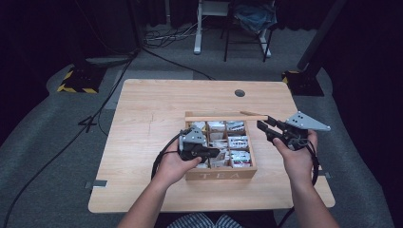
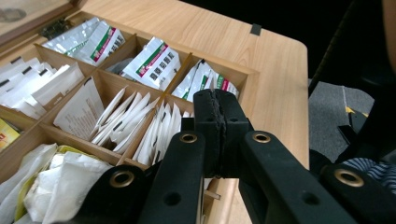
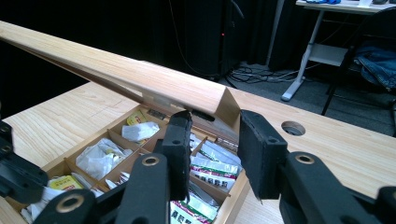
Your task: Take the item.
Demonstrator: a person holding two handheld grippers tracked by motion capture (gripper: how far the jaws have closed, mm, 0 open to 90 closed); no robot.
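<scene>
A wooden tea box (image 1: 221, 175) marked TEA stands on the table with its lid (image 1: 223, 117) raised at the back. Its compartments hold tea sachets (image 2: 154, 60) and white paper packets (image 2: 121, 121). My left gripper (image 1: 216, 153) hangs over the box's near left compartments. Its jaws are shut (image 2: 215, 93), pad against pad, and I see nothing between them. My right gripper (image 1: 262, 127) is just right of the box at the lid's right end. Its jaws stand open (image 3: 215, 119), and the lid's corner (image 3: 229, 107) lies just beyond the gap, untouched.
The light wooden table (image 1: 142, 142) has bare room left of the box and a round cable hole (image 1: 239, 93) at the back. Beyond it are a white desk leg (image 1: 197, 28), a chair (image 1: 247, 28), floor cables and a stand base with yellow-black stripes (image 1: 76, 83).
</scene>
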